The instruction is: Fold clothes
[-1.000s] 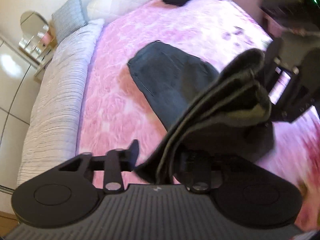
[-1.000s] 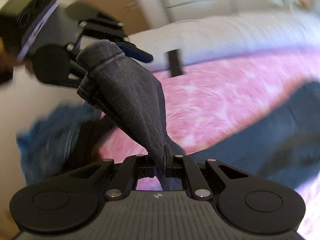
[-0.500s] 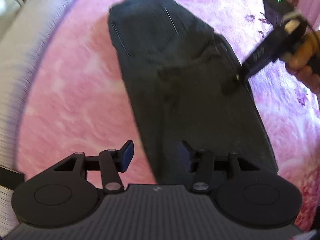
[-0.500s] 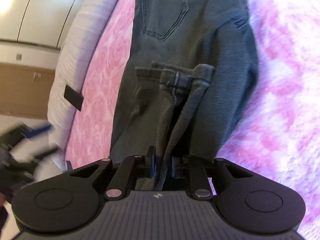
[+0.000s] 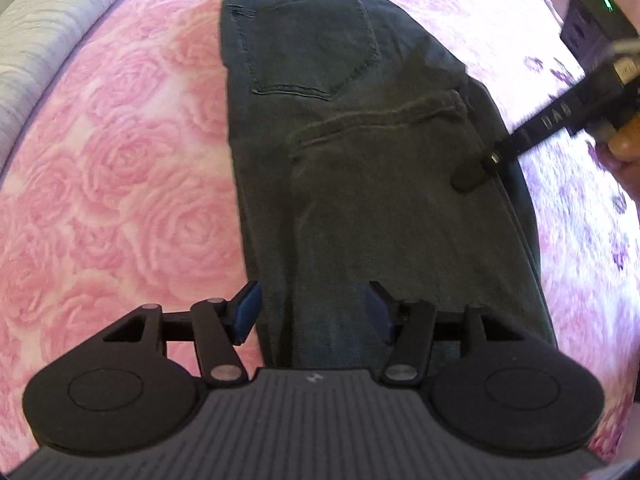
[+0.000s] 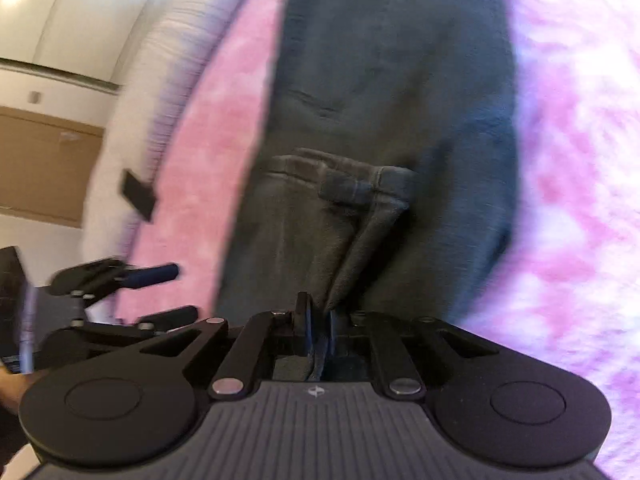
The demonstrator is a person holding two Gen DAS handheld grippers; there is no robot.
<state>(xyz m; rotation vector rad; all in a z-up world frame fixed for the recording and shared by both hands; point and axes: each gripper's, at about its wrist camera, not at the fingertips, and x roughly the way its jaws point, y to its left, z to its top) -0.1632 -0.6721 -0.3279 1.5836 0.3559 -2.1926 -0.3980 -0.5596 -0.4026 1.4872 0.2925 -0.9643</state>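
Dark grey jeans point(image 5: 360, 168) lie lengthwise on a bed covered with a pink rose-patterned blanket point(image 5: 120, 168). The legs are folded up over the seat, so the hem ends point(image 5: 384, 116) rest just below a back pocket point(image 5: 312, 40). A pale striped bolster or pillow point(image 5: 44, 32) runs along the bed's far left edge.

Your left claw point(image 5: 312, 312) is spread wide, its blue-padded fingers hovering on either side of the near folded edge of the jeans and gripping nothing. It seems to sit just above the cloth, though contact is hard to judge.

Your right claw point(image 6: 318, 332) is pressed together on a pinch of the denim, near the right side of the folded legs; a ridge of fabric rises from the jaws toward the hems point(image 6: 348, 188). In the left view, that claw point(image 5: 472, 172) reaches in from the right, and part of your hand point(image 5: 624, 148) shows behind it.

The denim looks thick, fairly heavy, limp rather than stiff, and not slippery or fragile. It will likely sag between two grips and hold a crease once pressed. For the next fold, a good hold would be both layers at the near folded edge, one claw toward each corner, so that the layers travel together and do not slide apart.
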